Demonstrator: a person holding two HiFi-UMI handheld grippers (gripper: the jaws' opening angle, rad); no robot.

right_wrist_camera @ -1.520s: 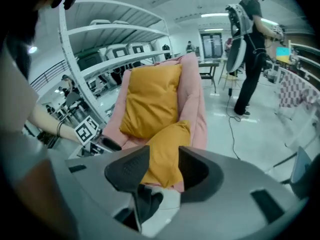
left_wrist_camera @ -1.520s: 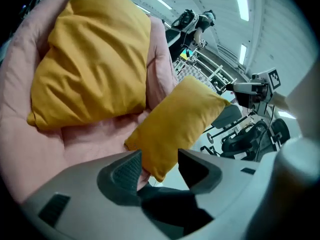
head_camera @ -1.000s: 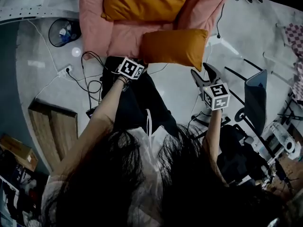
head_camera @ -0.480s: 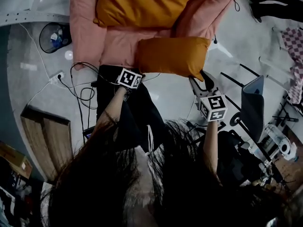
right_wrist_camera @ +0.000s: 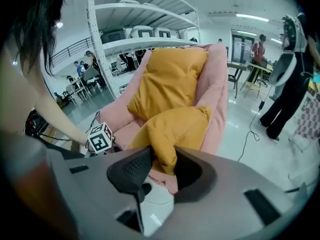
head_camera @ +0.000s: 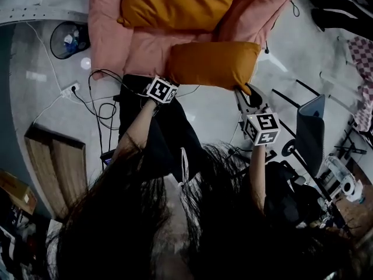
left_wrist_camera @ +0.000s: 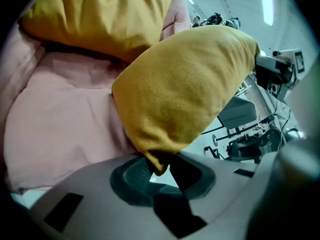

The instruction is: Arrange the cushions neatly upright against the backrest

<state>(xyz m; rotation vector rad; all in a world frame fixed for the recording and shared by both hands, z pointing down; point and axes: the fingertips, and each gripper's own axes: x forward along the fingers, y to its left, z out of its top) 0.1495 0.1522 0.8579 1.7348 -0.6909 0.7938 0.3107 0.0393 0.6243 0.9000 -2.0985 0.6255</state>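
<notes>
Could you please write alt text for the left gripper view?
The left hand-held gripper, jaws just closing, pinches a corner of a yellow cushion at the front of a pink sofa. A second yellow cushion sits propped behind it.

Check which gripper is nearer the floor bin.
Left. Both grippers' jaws have just closed onto the front cushion: the left gripper at its corner toward the bin, the right gripper at the opposite corner, farther away.

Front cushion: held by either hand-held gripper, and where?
Both, jaws just closing: left hand-held gripper on front cushion, near left corner; right hand-held gripper, near right corner.
</notes>
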